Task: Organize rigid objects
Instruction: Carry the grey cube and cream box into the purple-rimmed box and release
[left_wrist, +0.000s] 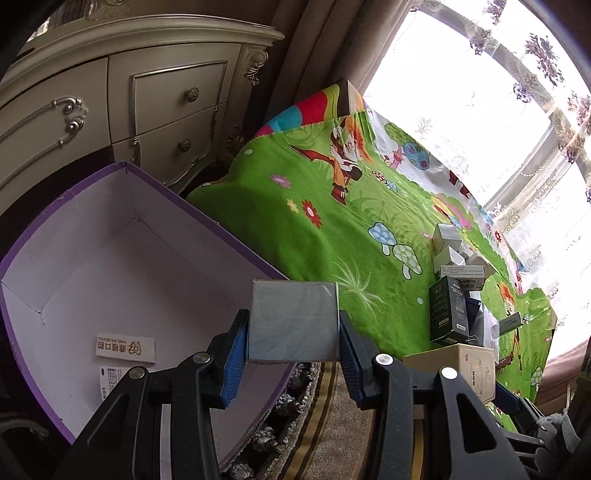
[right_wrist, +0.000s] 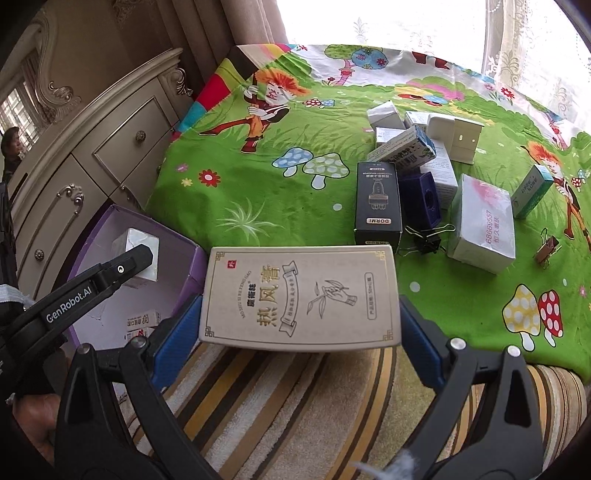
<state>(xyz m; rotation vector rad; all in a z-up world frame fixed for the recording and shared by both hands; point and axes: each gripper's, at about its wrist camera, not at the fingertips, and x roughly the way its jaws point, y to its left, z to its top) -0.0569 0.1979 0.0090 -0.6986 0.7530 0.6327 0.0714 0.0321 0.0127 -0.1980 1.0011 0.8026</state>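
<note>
Silvery-grey and square, a small box (left_wrist: 293, 320) sits pinched between the blue pads of the left gripper (left_wrist: 293, 332), whose fingers press on both its sides, and it hangs right over the near rim of the purple carton (left_wrist: 207, 210). Look inside that carton: white walls, and a couple of flat printed packets (left_wrist: 125, 349) lying on its floor. Over on the other side, the right gripper (right_wrist: 300, 325) has its fingers spread wide yet clamped on a broad cream box (right_wrist: 300, 295) with gold lettering and a leafy sprig on its face, held above the striped rug (right_wrist: 280, 398), just off the edge of the green cartoon blanket (right_wrist: 258, 177). In the right wrist view the left gripper shows at the left edge with the silver box above the carton's opening. Back on the blanket, the rest waits in a loose cluster: a black upright box (right_wrist: 378, 203), a dark blue block (right_wrist: 421, 199) beside it, a white box with pink print (right_wrist: 484, 229), several small white cartons (right_wrist: 456, 138) behind, and a black binder clip (right_wrist: 428, 238) between them. A cream carved dresser (left_wrist: 110, 110) stands behind the carton.
</note>
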